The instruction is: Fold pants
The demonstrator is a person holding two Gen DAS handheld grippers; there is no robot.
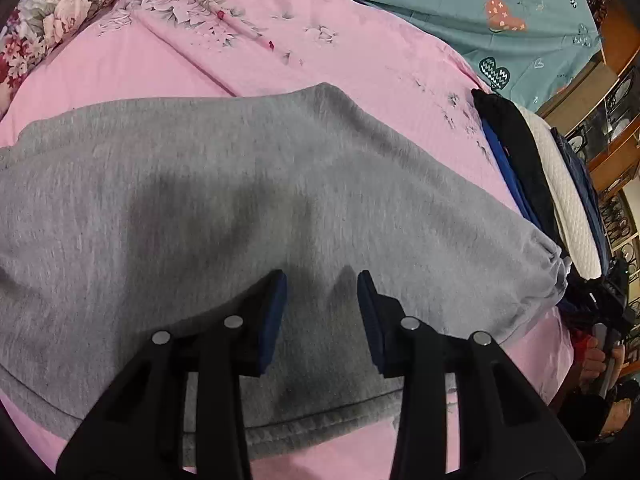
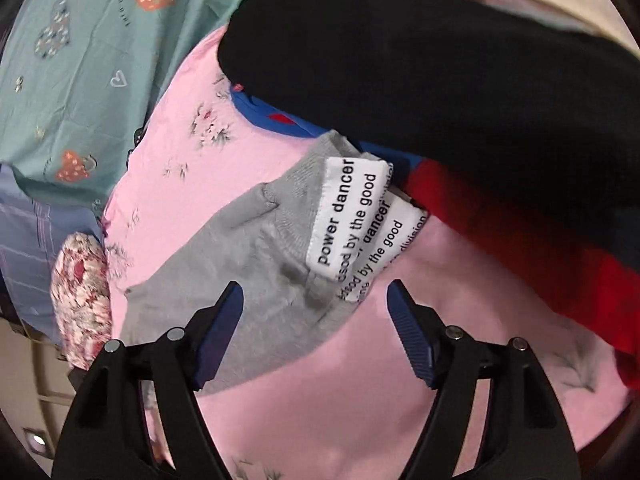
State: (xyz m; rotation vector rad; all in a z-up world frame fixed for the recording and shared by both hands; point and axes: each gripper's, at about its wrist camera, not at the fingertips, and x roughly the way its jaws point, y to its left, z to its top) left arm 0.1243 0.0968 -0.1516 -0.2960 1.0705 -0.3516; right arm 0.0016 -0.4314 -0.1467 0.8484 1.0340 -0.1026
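In the left wrist view the grey heathered sweatpants [image 1: 248, 208] lie spread flat on the pink floral-printed bedsheet [image 1: 120, 76], filling the space ahead of and beneath the left gripper [image 1: 322, 312], whose blue-padded jaws stand apart over the cloth and hold nothing; a stitched hem edge runs under the jaws toward the camera, and the gathered end of the garment lies off to the jaws' right. Only one broad panel shows, so the legs look already laid one on the other, though I cannot tell that for sure; the cross folds seem still to be done. Beyond the jaws to the right sits a stack of folded clothes [image 1: 532, 168], dark, blue and white, with a teal quilt with heart prints [image 1: 460, 4] farther off. The right wrist view gives what the first hides: the ribbed grey end carries two white printed cloth labels [image 2: 352, 216], one over the other, just ahead of and between the jaws of the right gripper [image 2: 316, 312], which are wide apart and empty. The black garment [image 2: 440, 64] and red fabric [image 2: 520, 240] of the pile lie ahead and right.
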